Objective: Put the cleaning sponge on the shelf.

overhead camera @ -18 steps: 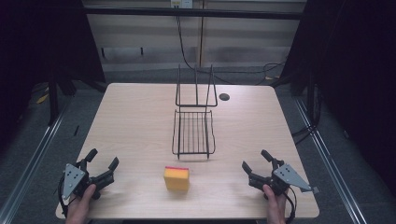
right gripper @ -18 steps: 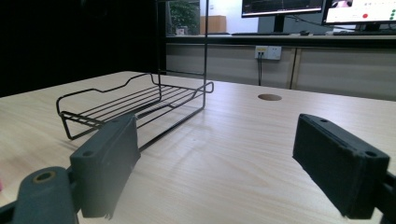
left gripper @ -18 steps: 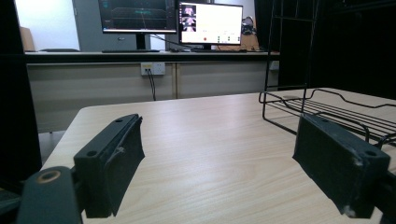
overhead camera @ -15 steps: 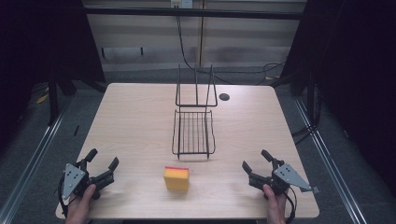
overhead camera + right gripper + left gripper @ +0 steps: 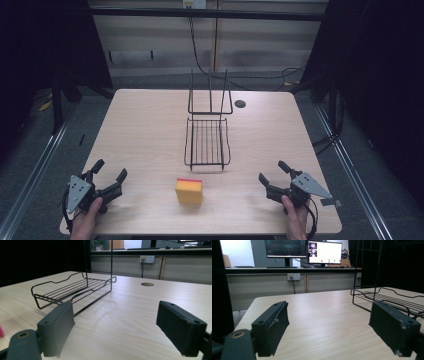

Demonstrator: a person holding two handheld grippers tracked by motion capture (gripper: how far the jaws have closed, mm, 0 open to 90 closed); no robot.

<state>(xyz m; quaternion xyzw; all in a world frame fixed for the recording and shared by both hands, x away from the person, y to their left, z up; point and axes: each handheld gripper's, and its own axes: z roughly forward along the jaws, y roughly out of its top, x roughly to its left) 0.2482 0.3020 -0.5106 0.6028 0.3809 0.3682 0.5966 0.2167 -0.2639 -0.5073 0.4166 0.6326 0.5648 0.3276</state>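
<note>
Yellow sponge (image 5: 189,192) with a red top edge lies flat; each hand-held gripper gapes wide, holding nothing.

You are working in a lab or test room. Your pale wooden desk (image 5: 150,130) stands inside a dark metal frame (image 5: 200,12), with black curtains at both sides. Beyond it, computer monitors (image 5: 303,251) sit on a long counter, wall sockets (image 5: 294,276) sit below, and cables (image 5: 200,55) trail down.
</note>
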